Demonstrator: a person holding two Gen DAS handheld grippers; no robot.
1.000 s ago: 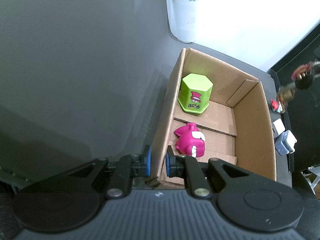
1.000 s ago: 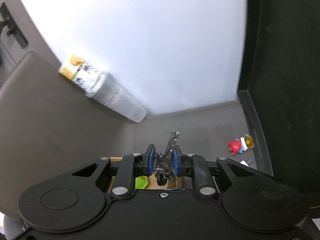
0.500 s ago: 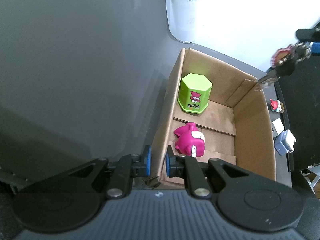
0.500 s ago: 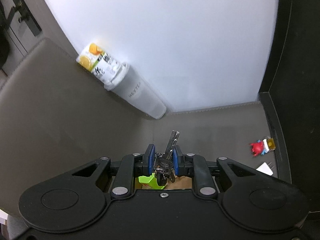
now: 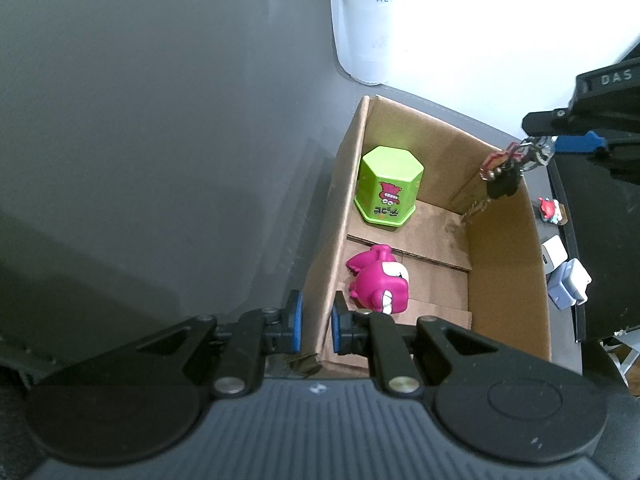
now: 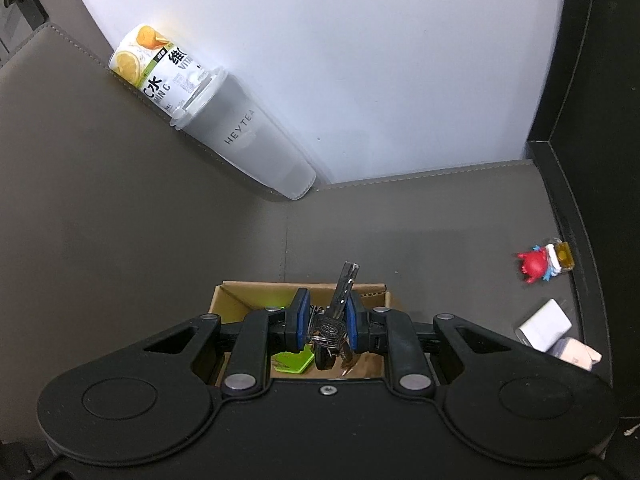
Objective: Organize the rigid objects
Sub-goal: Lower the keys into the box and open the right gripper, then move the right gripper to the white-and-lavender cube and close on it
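An open cardboard box (image 5: 506,280) sits on the dark mat. Inside it stand a green hexagonal tin (image 5: 387,185) at the far end and a magenta toy figure (image 5: 378,282) nearer me. My left gripper (image 5: 316,322) is shut on the box's near left wall. My right gripper (image 6: 327,322) is shut on a bunch of keys (image 6: 335,316), one key sticking up between the pads. In the left wrist view the keys (image 5: 505,172) hang over the box's far right corner, below the right gripper (image 5: 560,140). The box's far rim (image 6: 276,286) shows under the right gripper.
A tall translucent cup (image 6: 244,138) and a lemon-printed can (image 6: 150,64) stand by the white wall. A red toy (image 6: 538,266), a white charger (image 6: 544,325) and a pale blue item (image 5: 568,284) lie on the mat right of the box. A black raised ledge (image 6: 580,240) borders the right.
The right gripper has come down and in from the right with the keys, from beyond the box to over its far right corner. The left gripper and the box have stayed still.
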